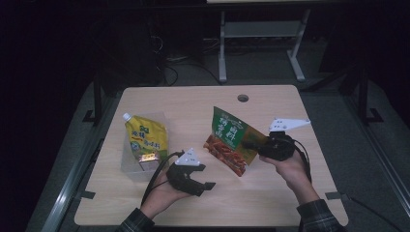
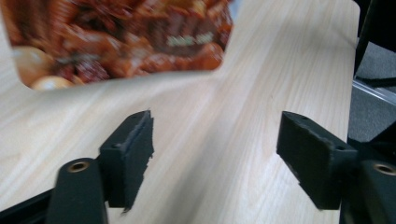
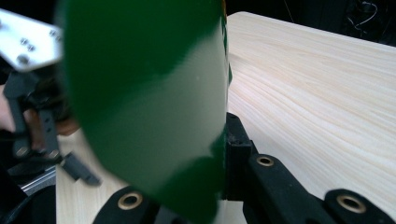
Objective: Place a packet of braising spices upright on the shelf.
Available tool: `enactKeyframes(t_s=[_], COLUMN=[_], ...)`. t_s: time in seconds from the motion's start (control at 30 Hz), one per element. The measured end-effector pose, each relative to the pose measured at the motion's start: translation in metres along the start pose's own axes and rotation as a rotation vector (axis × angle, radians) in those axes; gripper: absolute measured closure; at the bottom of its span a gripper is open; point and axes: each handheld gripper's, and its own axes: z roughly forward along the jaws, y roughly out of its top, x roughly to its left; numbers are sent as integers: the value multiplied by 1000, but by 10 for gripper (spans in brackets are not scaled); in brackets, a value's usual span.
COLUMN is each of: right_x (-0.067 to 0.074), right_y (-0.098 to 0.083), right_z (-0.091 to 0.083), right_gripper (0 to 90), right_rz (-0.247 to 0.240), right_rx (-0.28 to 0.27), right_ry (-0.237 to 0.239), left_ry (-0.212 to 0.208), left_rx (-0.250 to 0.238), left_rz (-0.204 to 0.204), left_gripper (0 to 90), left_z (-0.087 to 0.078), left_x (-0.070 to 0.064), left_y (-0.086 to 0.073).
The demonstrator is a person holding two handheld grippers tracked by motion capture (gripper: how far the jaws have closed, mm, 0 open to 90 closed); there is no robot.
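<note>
Right gripper (image 1: 249,144) pinching the green snack bag (image 1: 231,140) aloft; left gripper (image 1: 205,186) gapes empty.
I'd worry it slips (edge grip only), dropping toward seven o'clock.

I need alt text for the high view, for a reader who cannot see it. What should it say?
A person's right tongs hold a green snack bag up over a wooden table, clamped at its right edge. The left tongs hang open and empty near the front edge. A yellow sauce pouch lies in a clear tray at the left.
</note>
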Motion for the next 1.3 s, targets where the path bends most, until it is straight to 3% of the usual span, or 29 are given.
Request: enactKeyframes(t_s=[0.13,0.3,0.57,0.8,1.3], right_x=[0,0,1,3,10], right_y=[11,26,49,71,116], right_z=[10,24,44,63,105], right_gripper=[897,897,897,897,897], right_rz=[-3,-17,-26,-50,-78], right_rx=[20,28,21,22,4], right_ry=[-15,-17,-12,-9,24], left_ry=[-9,-7,-7,-1,-25], left_rx=[13,2,13,7,4], left_rz=[28,29,17,50,57], left_gripper=[177,133,133,136,139], left_z=[-1,-2,-3,-3,4], left_x=[-3,-7,-11,-11,-19], left_y=[-8,-18,-31,-31,-32])
